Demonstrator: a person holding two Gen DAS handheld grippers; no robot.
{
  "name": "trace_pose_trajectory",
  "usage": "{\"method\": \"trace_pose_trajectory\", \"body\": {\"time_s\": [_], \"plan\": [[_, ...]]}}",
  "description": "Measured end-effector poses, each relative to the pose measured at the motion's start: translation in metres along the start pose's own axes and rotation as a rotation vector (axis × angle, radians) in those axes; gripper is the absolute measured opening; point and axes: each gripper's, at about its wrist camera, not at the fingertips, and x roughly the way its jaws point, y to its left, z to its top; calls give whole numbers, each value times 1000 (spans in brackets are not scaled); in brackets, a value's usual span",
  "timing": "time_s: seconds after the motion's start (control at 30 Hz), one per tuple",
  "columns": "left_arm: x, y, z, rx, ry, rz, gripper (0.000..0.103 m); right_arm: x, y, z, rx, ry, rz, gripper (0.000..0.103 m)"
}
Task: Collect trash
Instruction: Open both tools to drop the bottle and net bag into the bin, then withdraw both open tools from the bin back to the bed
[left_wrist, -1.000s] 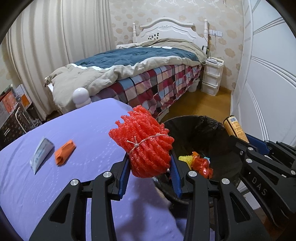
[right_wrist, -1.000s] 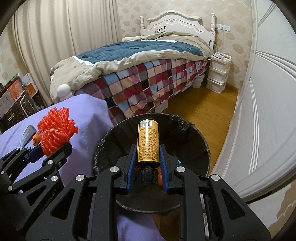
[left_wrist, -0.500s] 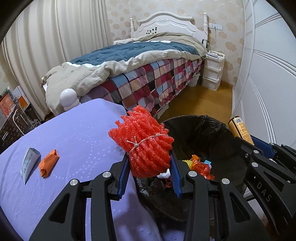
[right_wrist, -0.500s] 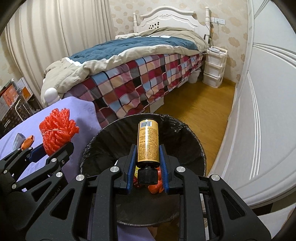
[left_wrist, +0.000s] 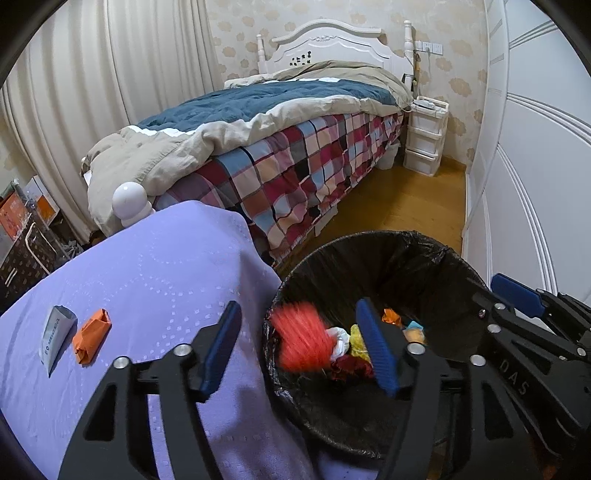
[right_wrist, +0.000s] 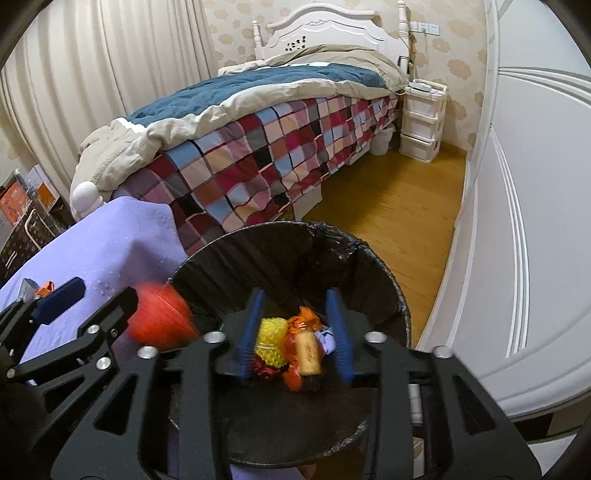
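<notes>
A black-lined trash bin (left_wrist: 424, 254) (right_wrist: 384, 273) stands beside the purple table. My left gripper (left_wrist: 295, 325) is over the bin's left rim, jaws opening; the red foam net bundle (left_wrist: 304, 341) (right_wrist: 162, 319) is blurred, falling free between them into the bin. My right gripper (right_wrist: 295, 314) is over the bin, jaws opening; the yellow spray can (right_wrist: 308, 350) drops clear of its pads onto the trash below. On the table lie an orange wrapper (left_wrist: 91, 335) and a white packet (left_wrist: 55, 332).
The purple-clothed table (left_wrist: 147, 280) fills the left. A bed with a plaid cover (left_wrist: 295, 158) lies behind, a white drawer unit (left_wrist: 424, 136) at its far end. White wardrobe doors (left_wrist: 535, 166) line the right. Boxes and a rack (left_wrist: 26, 236) stand far left.
Both grippers have opened over the bin. The red foam bundle left the left jaws and the spray can left the right jaws; both are dropping into the bin.
</notes>
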Motion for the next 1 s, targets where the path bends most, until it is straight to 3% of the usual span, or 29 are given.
{"method": "trace_pose_trajectory", "body": {"time_s": [0.07,0.4,0.6,1.0], "plan": [[-1,0,0,0,-5,2,71,0,-2,-1,6,0,-6,43],[-11,11,-5,-15,-20,20,75,-6,-5,-1,25,-11,-30,62],[-25,32,-19,-34,-26,59,75,-16,4,-7,25,-11,-19,65],[-56,119,-65,-150,-4,202,75,-39,92,-22,-103,3,107,67]]}}
